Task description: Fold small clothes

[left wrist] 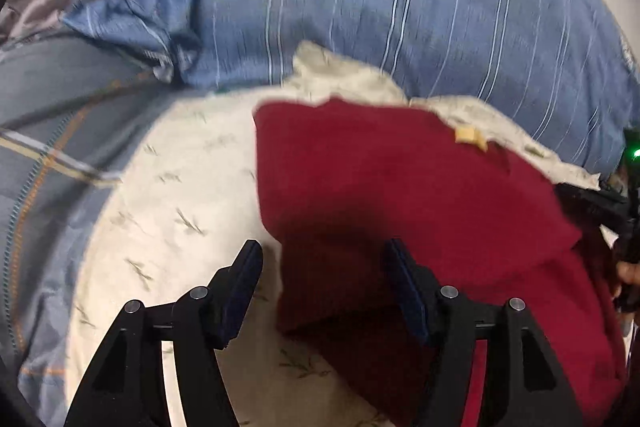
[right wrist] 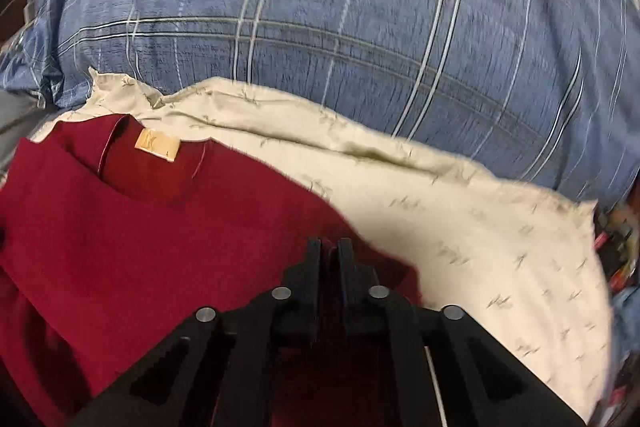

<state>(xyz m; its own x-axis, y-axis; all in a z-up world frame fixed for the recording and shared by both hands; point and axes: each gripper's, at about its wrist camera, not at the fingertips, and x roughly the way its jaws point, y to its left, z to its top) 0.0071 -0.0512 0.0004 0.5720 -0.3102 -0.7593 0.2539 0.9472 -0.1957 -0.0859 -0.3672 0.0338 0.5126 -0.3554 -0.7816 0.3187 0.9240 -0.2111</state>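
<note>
The left tool (left wrist: 324, 267) stands spread wide, its two dark pads well apart. The lower edge of the red garment (left wrist: 400, 195) lies in the gap between them, but neither pad presses on the cloth; the left pad sits over the cream sheet (left wrist: 176, 187) beside the garment's edge, the right pad over the red fabric.

The right tool (right wrist: 330, 255) has its fingers pressed almost together, with only a narrow slit left between the pads. The tips sit on the red garment (right wrist: 140, 227) near its right-hand edge, and red cloth shows in the slit between and just below the pads, so it appears to pinch a fold of the garment. The blur makes the exact bite hard to judge.

The red garment lies spread on the cream sheet, which is printed with small grey sprigs. Its neckline faces away from the tools, with a tan label (right wrist: 157, 145) showing inside the collar. In the left wrist view part of the garment looks folded over itself near the tool.

Behind the sheet lies a blue checked duvet (right wrist: 360, 27) with pale stripes. At the right edge of the left wrist view, part of the other tool and a green light (left wrist: 634, 155) show.
</note>
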